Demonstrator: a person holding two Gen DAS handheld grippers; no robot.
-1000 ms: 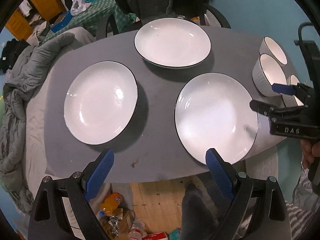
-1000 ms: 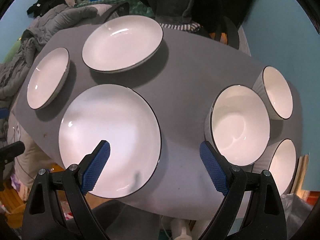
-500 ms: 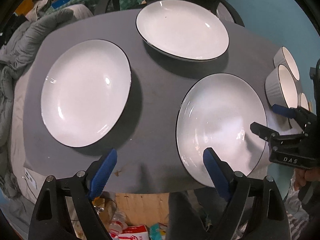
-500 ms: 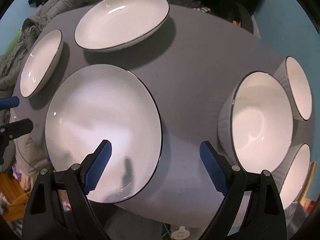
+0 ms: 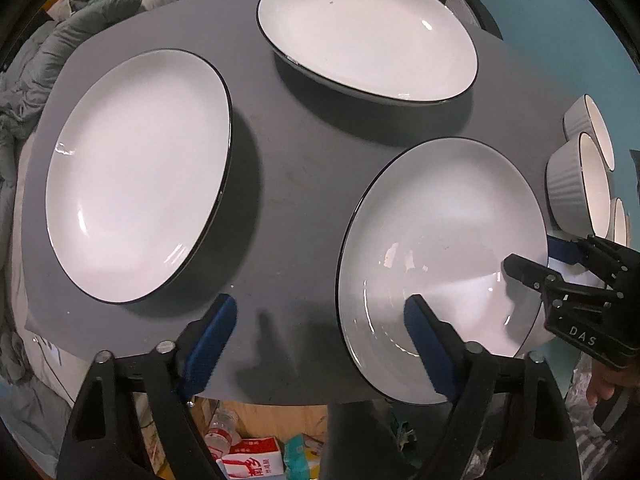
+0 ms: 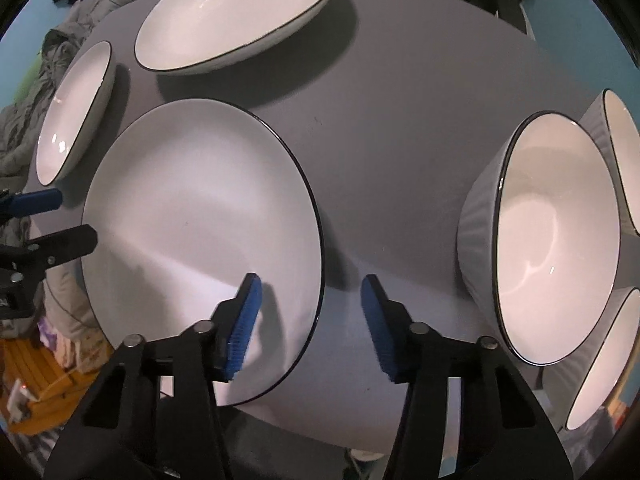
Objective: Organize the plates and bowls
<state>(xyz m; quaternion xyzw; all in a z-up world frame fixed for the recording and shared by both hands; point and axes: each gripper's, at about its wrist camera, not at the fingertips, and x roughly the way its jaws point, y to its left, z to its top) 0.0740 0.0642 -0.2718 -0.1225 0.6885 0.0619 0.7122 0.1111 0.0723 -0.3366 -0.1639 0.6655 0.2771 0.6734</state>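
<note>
Three white plates with black rims lie on the grey table (image 5: 288, 184): one at the left (image 5: 136, 176), one at the far side (image 5: 368, 32) and one near the front edge (image 5: 440, 240), which the right wrist view also shows (image 6: 200, 220). My left gripper (image 5: 320, 336) straddles the near plate's left rim, jaws wide and closing, pads clear of it. My right gripper (image 6: 312, 320) straddles the same plate's right rim, jaws half closed and still closing, not touching it. Three ribbed white bowls (image 6: 552, 240) stand together at the right.
A grey padded jacket (image 5: 24, 92) hangs off the table's left side. Below the front edge, cartons (image 5: 248, 460) and a bottle lie on the wooden floor. A dark chair stands beyond the far plate. A teal wall (image 5: 560, 32) is to the right.
Both grippers have come down closer to the near plate. The right jaws have narrowed from wide to about half around the plate's rim. The left jaws have narrowed slightly.
</note>
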